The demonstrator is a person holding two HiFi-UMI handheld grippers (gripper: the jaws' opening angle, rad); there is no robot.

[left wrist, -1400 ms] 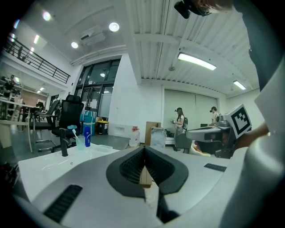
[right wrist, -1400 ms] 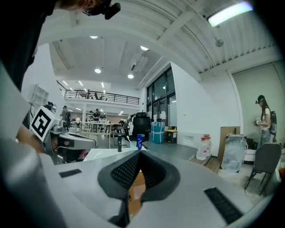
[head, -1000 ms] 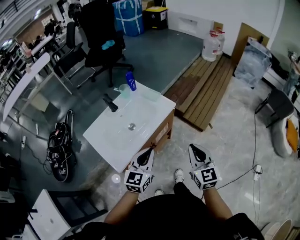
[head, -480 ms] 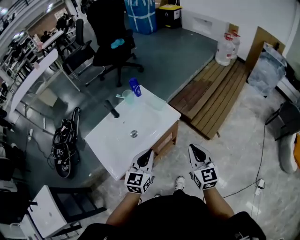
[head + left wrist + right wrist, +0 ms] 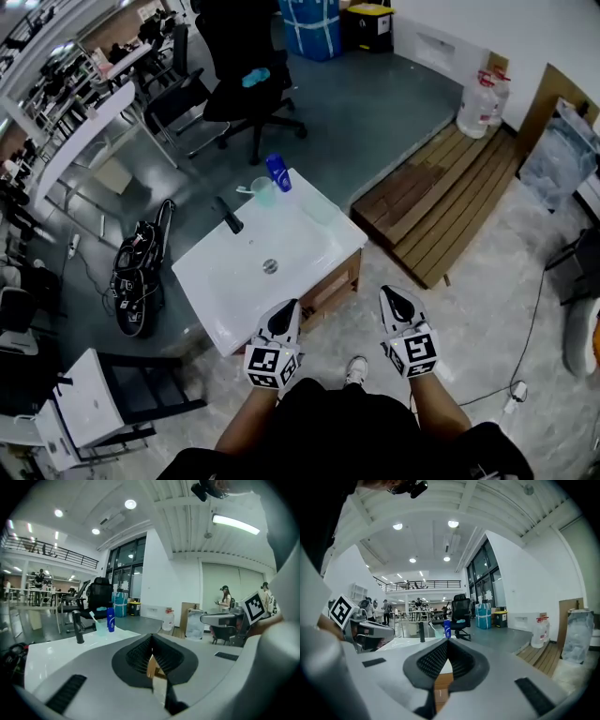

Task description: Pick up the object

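Left gripper (image 5: 287, 311) and right gripper (image 5: 393, 298): both pressed together, empty, near the bench (image 5: 217, 281) carrying a blue bottle (image 5: 277, 172).

The left gripper (image 5: 290, 307) and the right gripper (image 5: 392, 294) are held out side by side, pointing forward, a bit down — jaws pressed together, holding nothing.

A blue bottle (image 5: 277, 172) and a translucent green cup (image 5: 263, 193) holding a toothbrush (image 5: 246, 189) stand upright, side by side, on the white washbasin's (image 5: 314, 242) far corner.
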